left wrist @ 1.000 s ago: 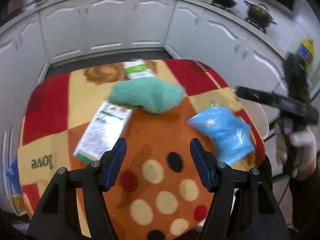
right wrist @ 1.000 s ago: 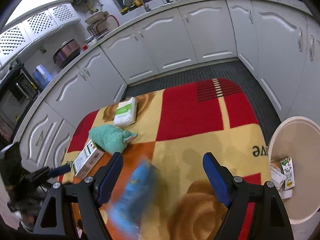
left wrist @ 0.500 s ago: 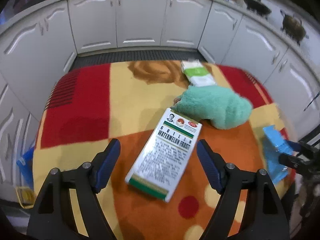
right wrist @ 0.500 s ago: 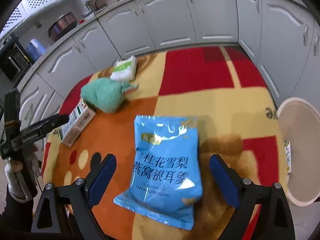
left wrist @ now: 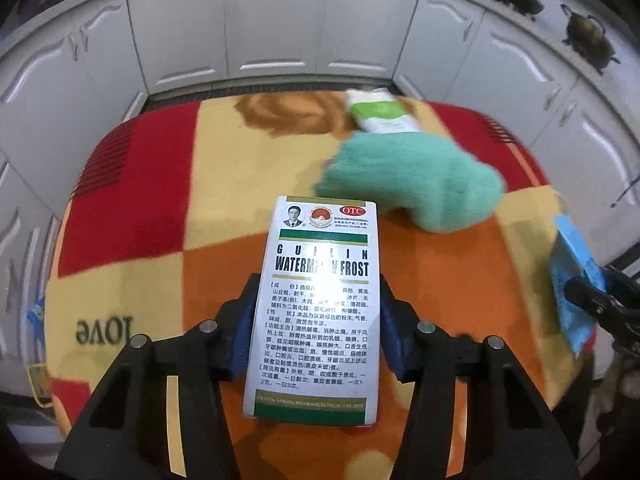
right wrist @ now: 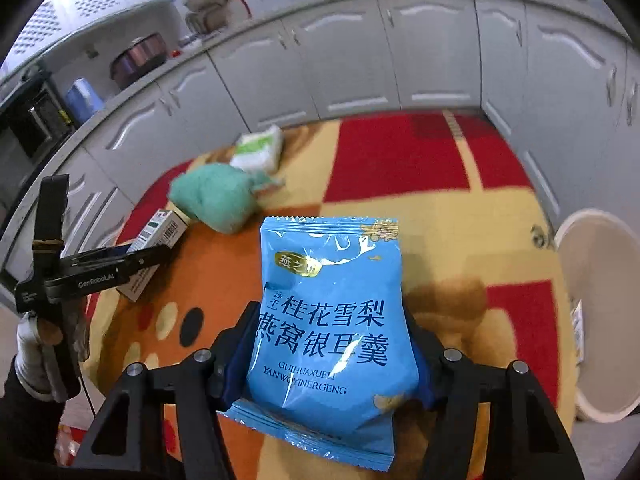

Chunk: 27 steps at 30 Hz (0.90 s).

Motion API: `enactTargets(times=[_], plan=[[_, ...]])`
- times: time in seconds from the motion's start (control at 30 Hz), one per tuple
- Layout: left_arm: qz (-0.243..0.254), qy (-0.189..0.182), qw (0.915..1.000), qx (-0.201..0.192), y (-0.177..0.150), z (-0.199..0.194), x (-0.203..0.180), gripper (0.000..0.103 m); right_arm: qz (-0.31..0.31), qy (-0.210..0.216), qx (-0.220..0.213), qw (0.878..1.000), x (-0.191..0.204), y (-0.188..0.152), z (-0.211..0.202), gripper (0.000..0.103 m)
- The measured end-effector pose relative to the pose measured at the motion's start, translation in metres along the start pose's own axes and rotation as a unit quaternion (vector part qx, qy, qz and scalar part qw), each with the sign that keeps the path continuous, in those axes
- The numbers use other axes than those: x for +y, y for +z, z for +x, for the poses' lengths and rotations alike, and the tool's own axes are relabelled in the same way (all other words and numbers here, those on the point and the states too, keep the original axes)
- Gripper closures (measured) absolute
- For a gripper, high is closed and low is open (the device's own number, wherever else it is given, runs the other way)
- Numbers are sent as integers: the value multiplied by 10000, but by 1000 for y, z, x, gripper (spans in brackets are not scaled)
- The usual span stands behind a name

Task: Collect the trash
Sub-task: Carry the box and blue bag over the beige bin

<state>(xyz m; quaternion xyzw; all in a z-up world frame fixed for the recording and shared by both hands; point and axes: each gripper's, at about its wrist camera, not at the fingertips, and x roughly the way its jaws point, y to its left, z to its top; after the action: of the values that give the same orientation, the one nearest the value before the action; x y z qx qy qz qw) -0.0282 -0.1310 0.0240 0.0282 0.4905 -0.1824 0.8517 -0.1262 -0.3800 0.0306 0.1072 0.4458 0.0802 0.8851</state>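
Note:
My left gripper (left wrist: 316, 320) is shut on a white and green medicine box (left wrist: 320, 300) labelled Watermelon Frost, over the table. My right gripper (right wrist: 332, 352) is shut on a blue snack packet (right wrist: 332, 320) and holds it above the table. The box (right wrist: 160, 236) and the left gripper (right wrist: 132, 262) also show in the right wrist view, at the left. The blue packet (left wrist: 572, 276) shows at the right edge of the left wrist view. A beige trash bin (right wrist: 596, 308) stands on the floor to the right of the table, with some wrappers inside.
A round table with a red, yellow and orange blanket (left wrist: 160, 200) holds a green cloth (left wrist: 416, 184) and a white and green tissue pack (left wrist: 380, 116). White kitchen cabinets (left wrist: 280, 28) curve around behind the table.
Both grippers have come down over their items and shut: the left on the medicine box, the right on the blue packet. Both items now sit between the fingers.

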Motion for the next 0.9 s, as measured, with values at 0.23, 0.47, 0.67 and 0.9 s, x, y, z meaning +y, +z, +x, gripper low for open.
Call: enactTargets(times=[0.23, 0.47, 0.67, 0.9], plan=[[95, -373, 9990, -207, -12, -29, -39, 53, -139, 40, -220, 9997, 4, 0, -16, 41], [310, -447, 9982, -266, -7, -31, -82, 54, -89, -30, -415, 9991, -7, -3, -40, 41], [621, -520, 9960, -366, -1, -29, -118, 54, 162, -180, -572, 9981, -31, -8, -55, 41], [948, -659, 9925, -408, 9, -28, -159, 54, 355, -398, -744, 9958, -58, -13, -78, 41]])
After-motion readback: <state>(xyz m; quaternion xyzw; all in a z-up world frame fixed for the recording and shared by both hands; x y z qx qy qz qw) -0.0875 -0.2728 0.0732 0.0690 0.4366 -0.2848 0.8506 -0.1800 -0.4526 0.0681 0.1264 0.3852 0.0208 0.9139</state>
